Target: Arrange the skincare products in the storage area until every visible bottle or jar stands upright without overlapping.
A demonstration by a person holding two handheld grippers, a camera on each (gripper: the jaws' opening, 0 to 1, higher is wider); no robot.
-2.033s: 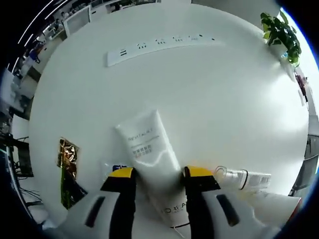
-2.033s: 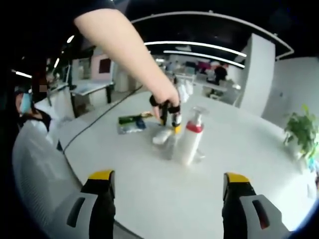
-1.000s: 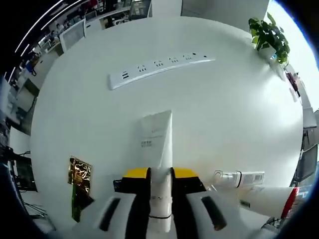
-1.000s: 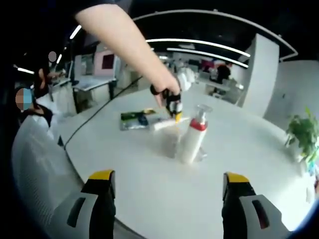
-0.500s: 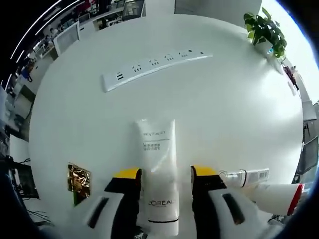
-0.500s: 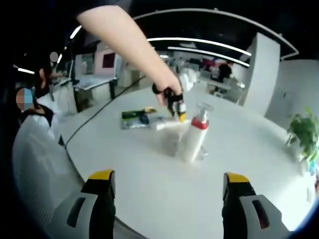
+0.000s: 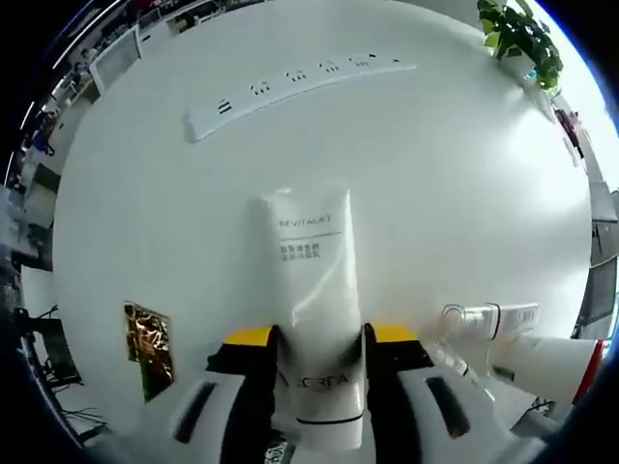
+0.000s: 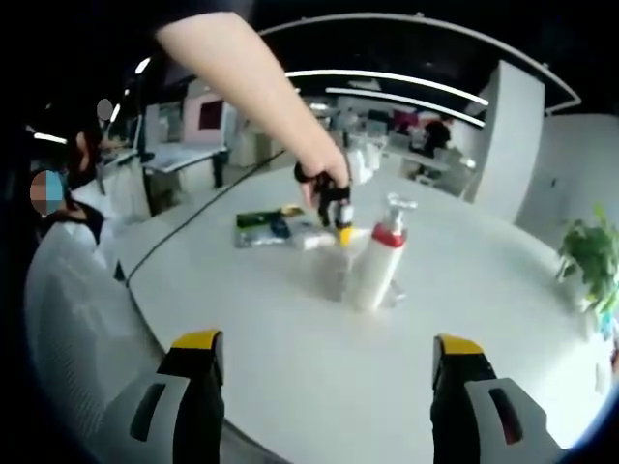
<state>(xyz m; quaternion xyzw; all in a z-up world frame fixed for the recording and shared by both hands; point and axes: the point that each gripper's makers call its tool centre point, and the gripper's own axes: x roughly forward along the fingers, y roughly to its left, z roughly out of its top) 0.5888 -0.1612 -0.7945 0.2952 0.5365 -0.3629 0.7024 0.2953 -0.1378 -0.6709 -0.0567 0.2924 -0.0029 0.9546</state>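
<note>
I see a large round white table [image 7: 455, 213] that carries everything. In the left gripper view, a long white power strip with several sockets [image 7: 290, 82] lies near the far edge of the table, and a green leafy plant in a pot [image 7: 522, 39] stands at the far right edge.

The white plastic cosmetic tube with grey lettering [image 7: 314, 290] lies flat on the table, its crimped end pointing toward the far edge and its lower end toward me. My left gripper [image 7: 314, 338] has its two yellow-tipped jaws pressed against both sides of this tube near the lower end, so it is grasping the tube.

Just to the right of the tube, near the right edge of the table, the white pump bottle with a red collar [image 7: 542, 367] appears beside a clear transparent pump head [image 7: 474, 324]. In the right gripper view this same bottle [image 8: 377, 266] stands upright in the middle of the table, and the left gripper [image 8: 340, 230] is just beside it, held by the person's hand [image 8: 319, 184].

A small gold and green foil sachet [image 7: 150, 348] lies flat near the left edge of the table.

My right gripper [image 8: 329, 362] hovers over the near edge of the table with its jaws wide apart, and nothing is between them.
</note>
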